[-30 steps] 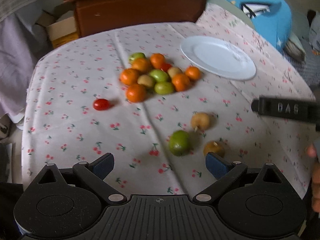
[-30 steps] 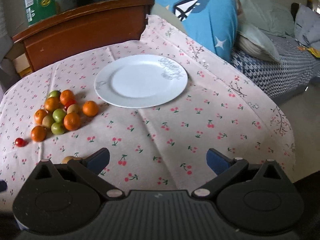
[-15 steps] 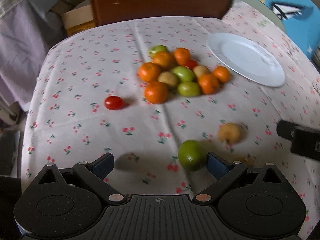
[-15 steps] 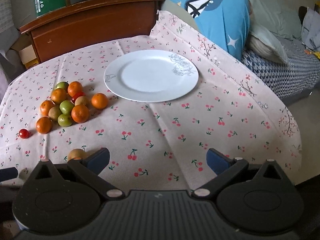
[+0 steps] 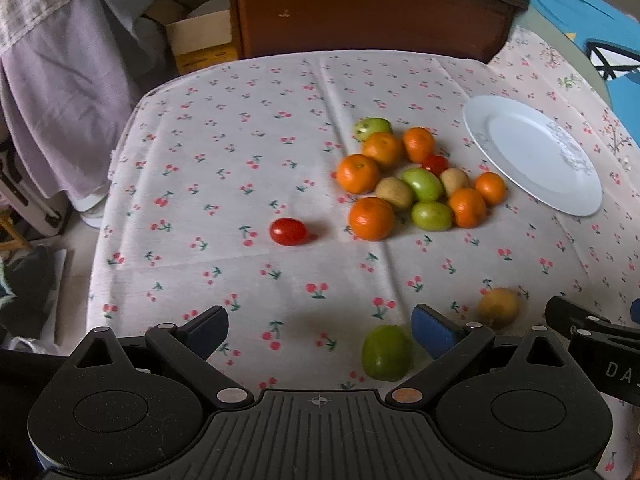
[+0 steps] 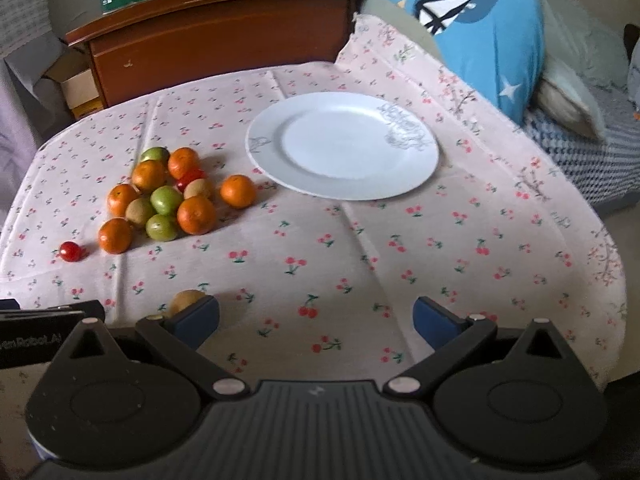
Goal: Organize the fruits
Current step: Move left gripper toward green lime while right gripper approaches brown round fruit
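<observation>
A heap of oranges (image 5: 371, 218) (image 6: 196, 215), green fruits (image 5: 423, 183) and brownish fruits lies mid-table on the cherry-print cloth. One red cherry tomato (image 5: 288, 231) (image 6: 70, 251) sits apart to its left. A lone green fruit (image 5: 386, 352) lies close to my left gripper (image 5: 320, 326), just inside its right finger. A yellowish fruit (image 5: 498, 307) (image 6: 186, 301) lies to the right of that. The white plate (image 5: 536, 152) (image 6: 344, 144) is bare. Both the left gripper and my right gripper (image 6: 316, 314) are open and hold nothing.
A brown wooden headboard (image 6: 224, 36) stands behind the table. A blue pillow (image 6: 484, 36) and bedding lie at the right. A cardboard box (image 5: 200, 40) and draped grey cloth (image 5: 72, 80) are at the left. The table edge falls away on the right (image 6: 612, 288).
The left gripper has swung left and come nearer the table, so the lone green fruit now sits by its right finger. The right gripper has shifted towards the fruit heap. Both stay open.
</observation>
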